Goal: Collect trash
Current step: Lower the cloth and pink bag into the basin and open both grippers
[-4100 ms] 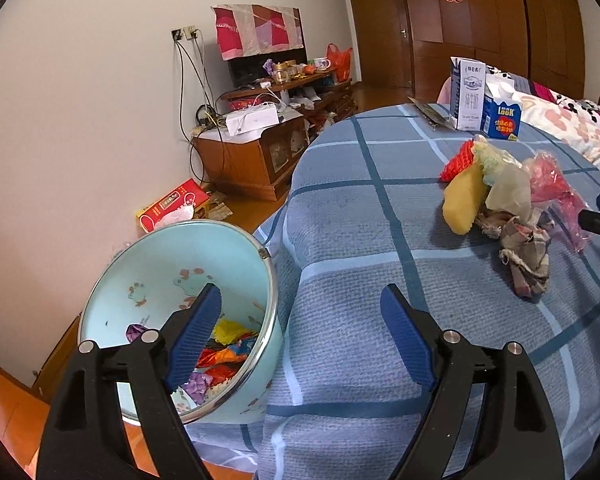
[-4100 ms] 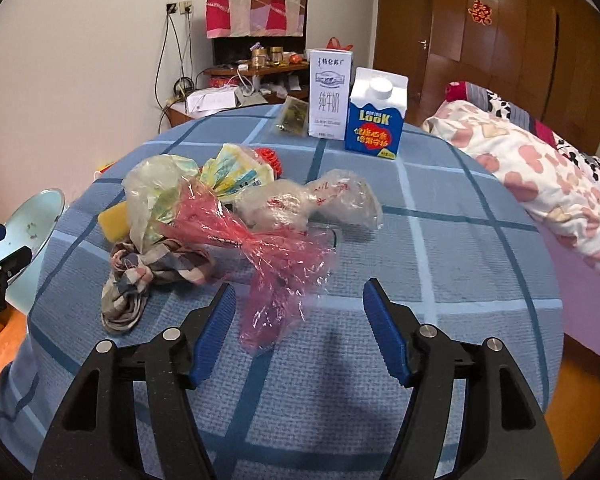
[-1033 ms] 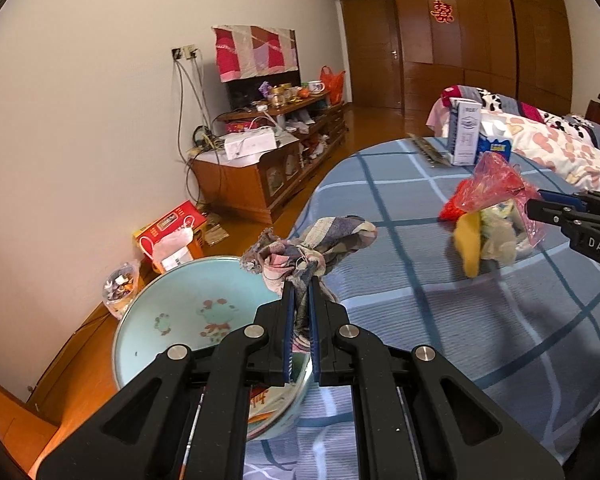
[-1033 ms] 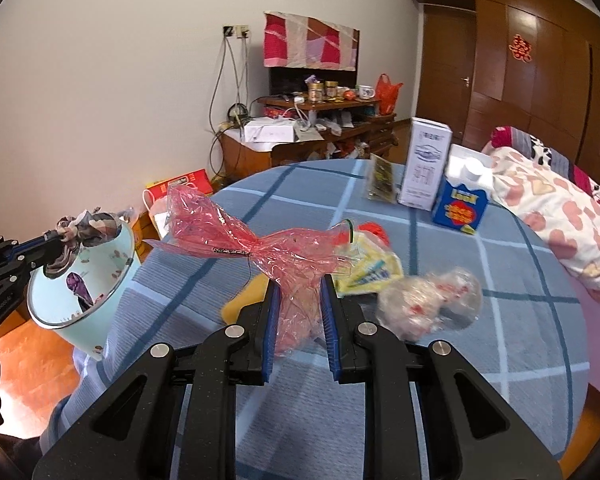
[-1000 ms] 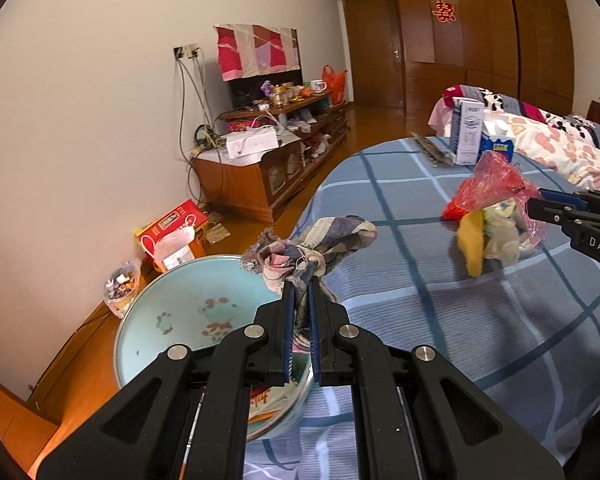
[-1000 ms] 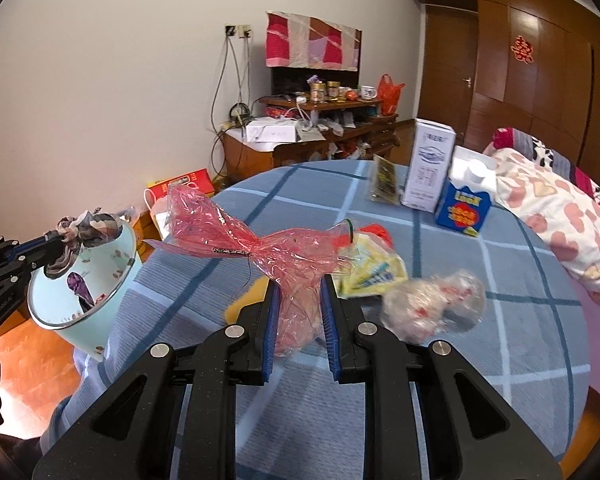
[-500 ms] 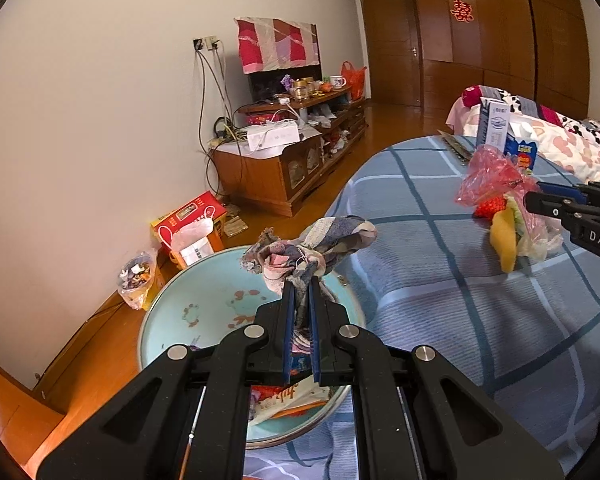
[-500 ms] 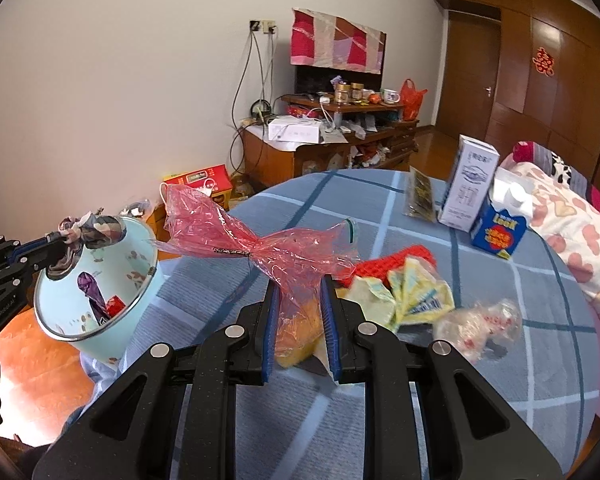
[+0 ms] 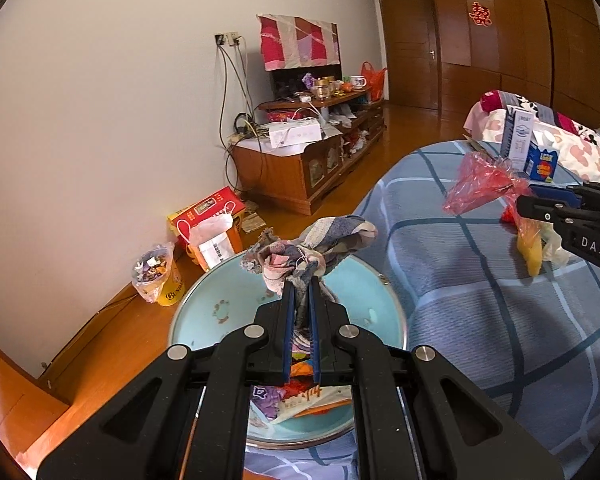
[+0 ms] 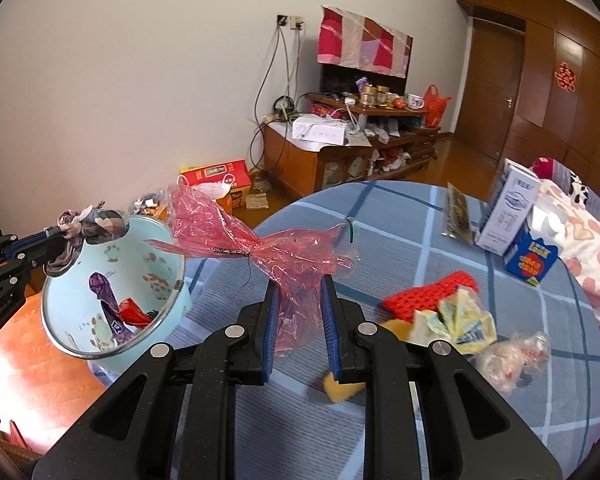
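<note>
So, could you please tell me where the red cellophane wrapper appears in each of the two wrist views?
Left wrist view: the red cellophane wrapper is at the upper right, pinched in the right claw above the table.
Right wrist view: it fills the centre, rising from that claw.
Shared landmark: the light blue basin beside the table.

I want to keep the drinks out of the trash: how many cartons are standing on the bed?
2, side by side at the bed's far edge: a tall white carton and a shorter blue carton touching its right. None hidden, as far as visible.
</note>
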A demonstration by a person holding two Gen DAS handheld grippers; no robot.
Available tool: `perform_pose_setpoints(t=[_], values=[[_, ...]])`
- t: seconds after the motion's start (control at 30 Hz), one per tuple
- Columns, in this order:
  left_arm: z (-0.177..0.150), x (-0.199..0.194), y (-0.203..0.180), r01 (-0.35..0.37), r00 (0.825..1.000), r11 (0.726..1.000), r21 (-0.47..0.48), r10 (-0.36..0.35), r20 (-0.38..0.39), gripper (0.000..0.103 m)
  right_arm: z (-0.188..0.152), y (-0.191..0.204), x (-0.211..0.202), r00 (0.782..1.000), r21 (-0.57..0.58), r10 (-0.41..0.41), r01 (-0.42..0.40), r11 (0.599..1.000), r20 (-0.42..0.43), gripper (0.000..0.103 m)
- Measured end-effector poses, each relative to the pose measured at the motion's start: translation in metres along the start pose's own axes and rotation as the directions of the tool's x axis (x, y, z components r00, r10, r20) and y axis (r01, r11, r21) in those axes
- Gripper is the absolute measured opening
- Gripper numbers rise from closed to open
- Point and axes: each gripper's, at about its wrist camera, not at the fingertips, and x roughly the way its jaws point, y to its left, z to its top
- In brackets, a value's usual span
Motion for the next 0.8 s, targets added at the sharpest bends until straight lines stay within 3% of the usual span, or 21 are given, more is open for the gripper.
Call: perform_pose_setpoints(t=[0.8], values=[[-0.007,0.004,0.031,-0.067,0.998,0.997,-0.038,0.067,-0.02,0.006,0.015,0.035,0.022,0.999,-0.057,0.037,-0.038,0.998,-0.02,0.021]])
